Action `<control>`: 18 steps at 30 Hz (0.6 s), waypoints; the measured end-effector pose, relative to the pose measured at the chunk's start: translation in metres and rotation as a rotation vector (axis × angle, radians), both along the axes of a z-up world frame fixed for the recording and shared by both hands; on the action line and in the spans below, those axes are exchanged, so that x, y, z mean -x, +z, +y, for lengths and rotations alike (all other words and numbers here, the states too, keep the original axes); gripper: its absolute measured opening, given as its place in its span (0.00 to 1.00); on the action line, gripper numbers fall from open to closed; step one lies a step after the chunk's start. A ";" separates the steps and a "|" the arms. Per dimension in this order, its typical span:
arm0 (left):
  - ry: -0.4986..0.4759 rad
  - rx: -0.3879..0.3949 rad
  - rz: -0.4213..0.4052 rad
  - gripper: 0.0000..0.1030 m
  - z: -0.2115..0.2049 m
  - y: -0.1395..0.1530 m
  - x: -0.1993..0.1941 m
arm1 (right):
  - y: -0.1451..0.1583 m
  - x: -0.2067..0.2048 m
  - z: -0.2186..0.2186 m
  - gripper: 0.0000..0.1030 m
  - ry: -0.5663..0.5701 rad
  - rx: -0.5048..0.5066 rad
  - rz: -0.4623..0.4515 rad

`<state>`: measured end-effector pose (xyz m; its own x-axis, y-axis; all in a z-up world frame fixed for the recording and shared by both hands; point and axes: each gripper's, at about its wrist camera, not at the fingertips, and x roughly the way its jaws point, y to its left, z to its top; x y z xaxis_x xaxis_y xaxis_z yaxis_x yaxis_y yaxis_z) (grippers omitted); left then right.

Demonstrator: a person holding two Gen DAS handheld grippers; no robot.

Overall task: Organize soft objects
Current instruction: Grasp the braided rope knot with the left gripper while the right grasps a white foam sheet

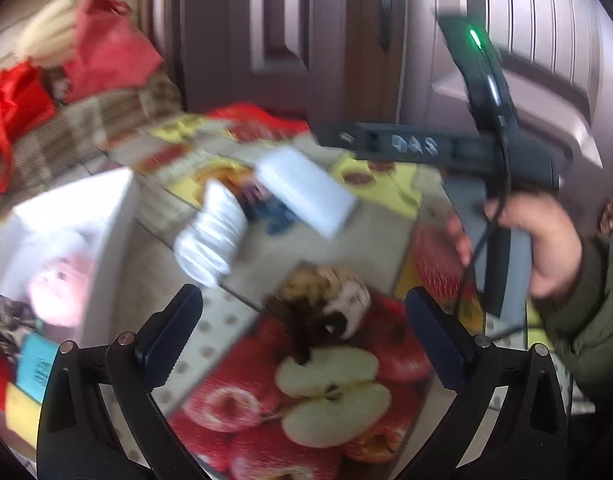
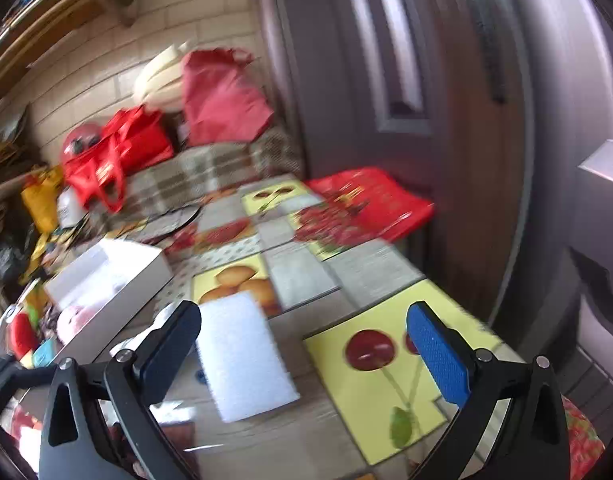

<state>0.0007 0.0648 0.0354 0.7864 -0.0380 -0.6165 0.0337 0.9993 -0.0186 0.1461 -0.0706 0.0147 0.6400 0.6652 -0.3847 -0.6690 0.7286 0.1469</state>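
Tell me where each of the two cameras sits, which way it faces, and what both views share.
Left wrist: on the left gripper, facing down-forward over the fruit-print table; shows its open fingers, plus the right hand holding its gripper.
Right wrist: on the right gripper, facing along the table toward the brick wall; shows its open fingers.
Shared: white pad, white box.

On the tabletop [image 2: 370, 272]: box [image 2: 118, 276] at left edge, foam pad [image 2: 242, 360] just right of it, bag [image 2: 370, 200] at far edge.
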 end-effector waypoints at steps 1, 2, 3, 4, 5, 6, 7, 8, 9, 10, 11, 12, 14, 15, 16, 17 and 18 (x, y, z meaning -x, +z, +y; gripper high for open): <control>-0.007 0.003 0.008 0.85 -0.002 -0.001 0.000 | -0.002 -0.001 0.006 1.00 0.026 0.024 0.014; -0.009 0.006 0.019 0.84 -0.002 -0.002 -0.001 | -0.003 -0.002 0.013 1.00 0.045 0.045 0.027; -0.012 0.009 0.032 0.82 -0.002 -0.003 -0.003 | -0.005 -0.003 0.019 1.00 0.063 0.058 0.039; -0.017 0.012 0.049 0.82 -0.002 -0.005 -0.006 | -0.006 -0.005 0.022 1.00 0.079 0.067 0.049; -0.019 0.013 0.062 0.82 -0.003 -0.007 -0.008 | -0.007 -0.006 0.025 1.00 0.089 0.077 0.060; -0.022 0.013 0.072 0.82 -0.004 -0.009 -0.011 | -0.009 -0.007 0.029 1.00 0.101 0.088 0.070; -0.032 0.014 0.084 0.82 -0.006 -0.010 -0.014 | -0.011 -0.008 0.034 0.99 0.120 0.102 0.079; -0.037 0.013 0.090 0.82 -0.008 -0.013 -0.019 | -0.012 -0.008 0.040 0.99 0.132 0.122 0.085; -0.044 0.010 0.100 0.82 -0.010 -0.014 -0.022 | -0.014 -0.008 0.042 0.96 0.135 0.133 0.086; -0.050 0.006 0.114 0.82 -0.013 -0.016 -0.026 | -0.015 -0.008 0.044 0.90 0.139 0.149 0.090; -0.051 0.000 0.129 0.82 -0.015 -0.018 -0.031 | -0.017 -0.009 0.046 0.87 0.138 0.167 0.099; -0.049 -0.004 0.144 0.82 -0.016 -0.021 -0.035 | -0.018 -0.011 0.048 0.81 0.134 0.175 0.112; -0.047 -0.008 0.179 0.66 -0.017 -0.026 -0.041 | -0.023 -0.019 0.045 0.56 0.138 0.164 0.166; -0.044 -0.010 0.180 0.53 -0.017 -0.027 -0.040 | -0.023 -0.022 0.043 0.51 0.137 0.155 0.183; -0.049 -0.006 0.171 0.45 -0.018 -0.025 -0.038 | -0.024 -0.023 0.038 0.51 0.139 0.127 0.198; -0.060 0.000 0.165 0.42 -0.018 -0.025 -0.037 | -0.022 -0.024 0.034 0.51 0.137 0.105 0.195; -0.064 -0.002 0.158 0.41 -0.019 -0.024 -0.036 | -0.020 -0.021 0.029 0.51 0.135 0.086 0.185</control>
